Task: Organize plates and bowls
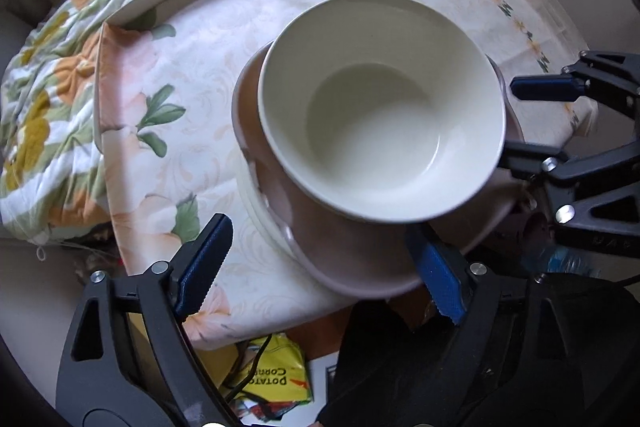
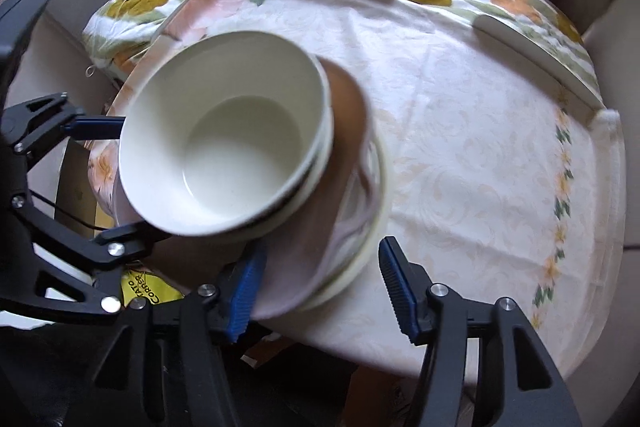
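Bowl on the plate stack, with my two grippers on either side of it.

The white bowl [image 1: 382,107] sits on a pinkish plate [image 1: 360,259] atop a cream plate [image 1: 256,203], near the close edge of the tablecloth [image 1: 200,75]. From my left gripper [image 1: 320,267] the bowl lies at twelve o'clock, very near; its jaws are wide, holding nothing. My right gripper [image 2: 324,287] is wide too, with the bowl at eleven o'clock. Both look about equally near. The stack's near rim hangs past the table edge, I think. I cannot tell how many plates are underneath.
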`<action>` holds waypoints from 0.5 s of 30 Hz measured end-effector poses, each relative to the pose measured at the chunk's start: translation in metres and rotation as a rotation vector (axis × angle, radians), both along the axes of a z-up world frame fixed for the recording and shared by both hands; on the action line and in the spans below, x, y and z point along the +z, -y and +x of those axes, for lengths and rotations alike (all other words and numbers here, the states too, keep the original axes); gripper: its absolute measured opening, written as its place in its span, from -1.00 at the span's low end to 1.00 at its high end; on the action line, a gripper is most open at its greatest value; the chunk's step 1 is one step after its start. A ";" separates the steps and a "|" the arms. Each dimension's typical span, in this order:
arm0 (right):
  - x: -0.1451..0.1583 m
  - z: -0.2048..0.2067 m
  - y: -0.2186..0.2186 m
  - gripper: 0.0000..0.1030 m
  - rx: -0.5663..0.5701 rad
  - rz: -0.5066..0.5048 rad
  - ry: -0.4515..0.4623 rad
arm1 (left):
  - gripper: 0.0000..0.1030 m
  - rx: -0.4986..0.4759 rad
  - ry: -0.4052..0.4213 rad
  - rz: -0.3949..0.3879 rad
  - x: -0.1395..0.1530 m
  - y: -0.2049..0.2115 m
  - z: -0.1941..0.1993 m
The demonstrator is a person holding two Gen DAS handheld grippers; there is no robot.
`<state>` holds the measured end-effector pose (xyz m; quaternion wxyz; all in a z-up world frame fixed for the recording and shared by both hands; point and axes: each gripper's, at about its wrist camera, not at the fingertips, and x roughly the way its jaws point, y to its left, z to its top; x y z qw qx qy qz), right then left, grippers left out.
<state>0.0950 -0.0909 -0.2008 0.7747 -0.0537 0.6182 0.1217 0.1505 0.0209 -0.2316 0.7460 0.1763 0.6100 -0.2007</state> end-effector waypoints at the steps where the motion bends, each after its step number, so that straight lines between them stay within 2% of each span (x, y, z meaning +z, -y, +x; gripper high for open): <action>1: 0.003 -0.002 0.001 0.04 -0.008 0.003 0.002 | 0.70 0.001 0.002 -0.001 0.002 -0.002 -0.001; 5: 0.021 -0.015 0.003 0.04 -0.033 0.025 0.031 | 0.70 0.040 0.009 -0.021 0.016 -0.010 -0.010; 8: 0.035 -0.024 0.005 0.04 -0.043 0.050 0.061 | 0.70 0.094 0.056 -0.048 0.037 -0.016 -0.024; 13: 0.082 -0.047 0.012 0.04 -0.044 0.071 0.200 | 0.70 0.222 0.212 -0.137 0.096 -0.024 -0.055; 14: 0.098 -0.054 0.017 0.10 -0.057 0.077 0.249 | 0.70 0.247 0.255 -0.156 0.110 -0.025 -0.063; 15: 0.107 -0.058 0.021 0.35 -0.066 0.079 0.278 | 0.70 0.273 0.304 -0.179 0.127 -0.025 -0.073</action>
